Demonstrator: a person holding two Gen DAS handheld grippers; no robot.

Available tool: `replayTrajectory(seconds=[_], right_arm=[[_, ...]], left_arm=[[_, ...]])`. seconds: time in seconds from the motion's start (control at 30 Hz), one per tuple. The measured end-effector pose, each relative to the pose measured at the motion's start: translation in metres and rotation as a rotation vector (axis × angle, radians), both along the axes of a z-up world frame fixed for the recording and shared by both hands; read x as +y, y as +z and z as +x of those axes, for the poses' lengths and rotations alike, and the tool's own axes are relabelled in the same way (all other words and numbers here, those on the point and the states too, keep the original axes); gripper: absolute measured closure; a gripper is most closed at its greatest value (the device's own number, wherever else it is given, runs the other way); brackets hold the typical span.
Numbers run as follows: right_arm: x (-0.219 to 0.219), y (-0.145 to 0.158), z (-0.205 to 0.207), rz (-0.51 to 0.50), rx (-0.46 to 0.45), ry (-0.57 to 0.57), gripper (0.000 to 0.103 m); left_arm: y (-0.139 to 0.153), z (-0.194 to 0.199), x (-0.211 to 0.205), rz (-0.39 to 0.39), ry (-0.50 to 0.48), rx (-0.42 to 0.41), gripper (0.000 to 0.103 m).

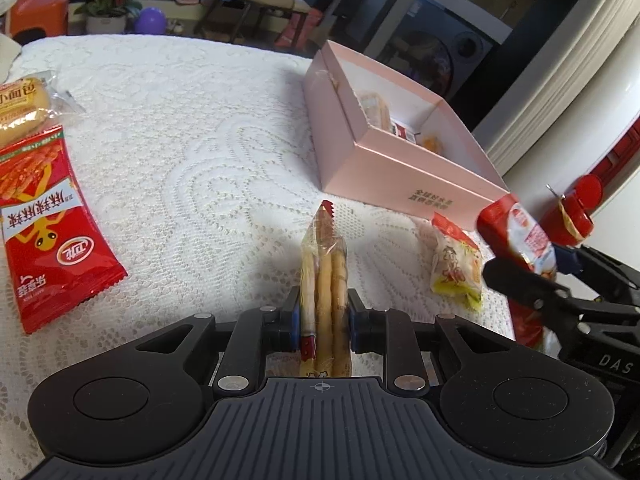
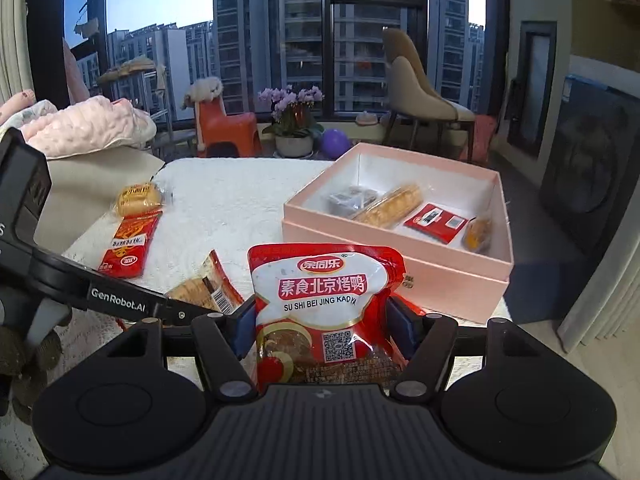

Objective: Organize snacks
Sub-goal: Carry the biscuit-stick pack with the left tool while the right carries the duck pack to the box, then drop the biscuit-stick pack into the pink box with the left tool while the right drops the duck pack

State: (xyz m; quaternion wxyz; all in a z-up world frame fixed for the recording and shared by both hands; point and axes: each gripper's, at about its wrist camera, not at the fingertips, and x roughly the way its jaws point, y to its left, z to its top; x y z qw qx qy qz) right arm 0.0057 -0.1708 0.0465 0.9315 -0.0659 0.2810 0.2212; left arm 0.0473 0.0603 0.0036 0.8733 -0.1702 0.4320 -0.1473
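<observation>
My left gripper [image 1: 324, 316] is shut on a clear cookie packet [image 1: 325, 280], held on edge above the white lace tablecloth [image 1: 192, 152]; that packet also shows in the right wrist view [image 2: 204, 290]. My right gripper [image 2: 322, 320] is shut on a red and white Beijing duck snack pouch [image 2: 324, 304], also seen in the left wrist view [image 1: 524, 236]. The open pink box [image 2: 400, 272] stands ahead of it, holding several snacks; it sits at the right in the left wrist view [image 1: 384, 164].
A red spicy strip packet [image 1: 48, 236] and a small bread packet [image 1: 20, 104] lie at the table's left. A yellow and white snack packet [image 1: 456, 264] lies near the box. A chair [image 2: 416, 92], an orange stool [image 2: 224, 128] and potted flowers [image 2: 292, 120] stand beyond the table.
</observation>
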Motion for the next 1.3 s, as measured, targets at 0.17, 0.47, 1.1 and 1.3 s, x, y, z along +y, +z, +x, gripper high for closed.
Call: replayTrajectory(seconds=[0.17, 0.47, 1.1, 1.3], right_arm=[[-0.014, 0.01, -0.004, -0.056, -0.046, -0.049, 0.037], [-0.059, 0.033, -0.009, -0.04, -0.11, -0.178, 0.037], [-0.037, 0.074, 0.164, 0.046, -0.005, -0.231, 0.023], [-0.037, 0.044, 0.138, 0.028, 0.116, -0.19, 0.02]], left_arm=[[0.005, -0.004, -0.007, -0.008, -0.025, -0.012, 0.078], [0.071, 0.007, -0.027, -0.08, -0.115, -0.177, 0.078], [0.061, 0.035, 0.004, 0.088, 0.085, -0.142, 0.074], [0.045, 0.011, 0.043, 0.171, 0.117, -0.078, 0.074]])
